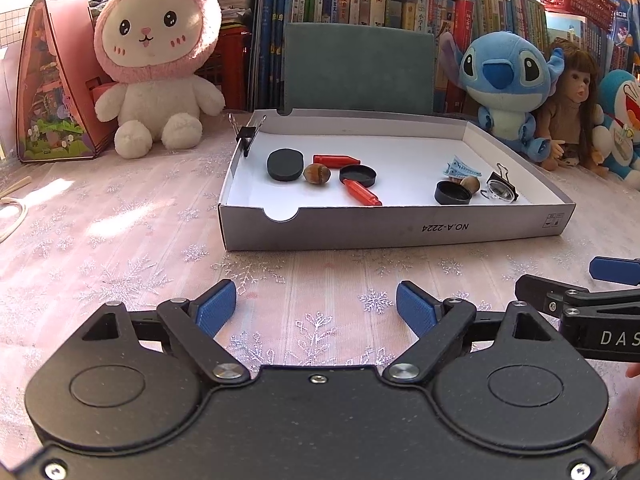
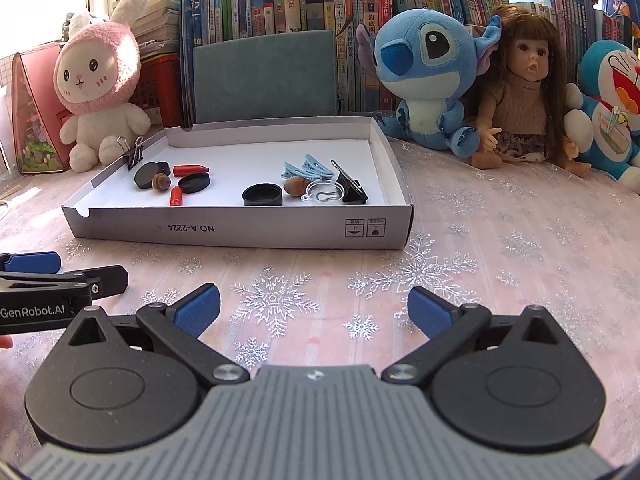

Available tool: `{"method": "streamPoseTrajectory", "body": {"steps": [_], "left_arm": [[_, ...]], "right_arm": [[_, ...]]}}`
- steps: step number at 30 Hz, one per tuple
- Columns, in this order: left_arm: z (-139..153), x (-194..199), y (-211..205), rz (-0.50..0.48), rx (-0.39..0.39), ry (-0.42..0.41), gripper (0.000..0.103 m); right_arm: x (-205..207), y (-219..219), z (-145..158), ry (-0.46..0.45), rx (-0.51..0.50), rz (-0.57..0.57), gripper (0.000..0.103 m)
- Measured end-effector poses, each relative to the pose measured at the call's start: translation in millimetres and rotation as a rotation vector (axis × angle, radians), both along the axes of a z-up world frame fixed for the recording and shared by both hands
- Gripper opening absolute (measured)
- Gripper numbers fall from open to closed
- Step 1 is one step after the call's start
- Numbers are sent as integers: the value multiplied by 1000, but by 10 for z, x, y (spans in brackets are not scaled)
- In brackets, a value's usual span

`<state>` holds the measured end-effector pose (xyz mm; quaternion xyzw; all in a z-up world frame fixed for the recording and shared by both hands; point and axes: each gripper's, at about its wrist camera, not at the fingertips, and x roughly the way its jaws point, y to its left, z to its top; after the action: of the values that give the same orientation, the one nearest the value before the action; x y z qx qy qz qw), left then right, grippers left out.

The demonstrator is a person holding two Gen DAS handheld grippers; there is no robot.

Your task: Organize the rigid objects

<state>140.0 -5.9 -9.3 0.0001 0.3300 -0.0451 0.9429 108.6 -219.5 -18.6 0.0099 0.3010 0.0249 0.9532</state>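
Surface: pink tablecloth with silver snowflakes, sunlit
Room: bookshelf at 12 o'clock; pink rabbit plush, blue plush, doll lined along it
Left gripper: jaws wide, nothing between them, above bare cloth
Right gripper: jaws wide, empty, just beside the left one
Box: shallow white cardboard tray, at 12 o'clock of both claws, well apart
Box contents: black discs, black caps, red crayon-like pieces, two nuts, blue clips, binder clip, clear round lid
Box rim: another binder clip clamped at 10 o'clock
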Motion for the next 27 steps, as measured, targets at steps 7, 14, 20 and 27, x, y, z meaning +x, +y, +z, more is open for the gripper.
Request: {"method": "streamPoseTrajectory", "body": {"steps": [7, 14, 20, 27], "left_arm": [[-31, 34, -16, 40, 36, 22, 96], [-45, 53, 10, 55, 32, 33, 103], [-49, 53, 10, 55, 35, 33, 103], [-48, 50, 12, 56, 33, 33, 103]], "right_arm": [[43, 1, -35, 37, 0, -3, 103], [53, 36, -48, 49, -24, -4, 103], [57, 32, -52, 51, -25, -4, 103], [56, 22, -60, 53, -19, -4, 103]]}}
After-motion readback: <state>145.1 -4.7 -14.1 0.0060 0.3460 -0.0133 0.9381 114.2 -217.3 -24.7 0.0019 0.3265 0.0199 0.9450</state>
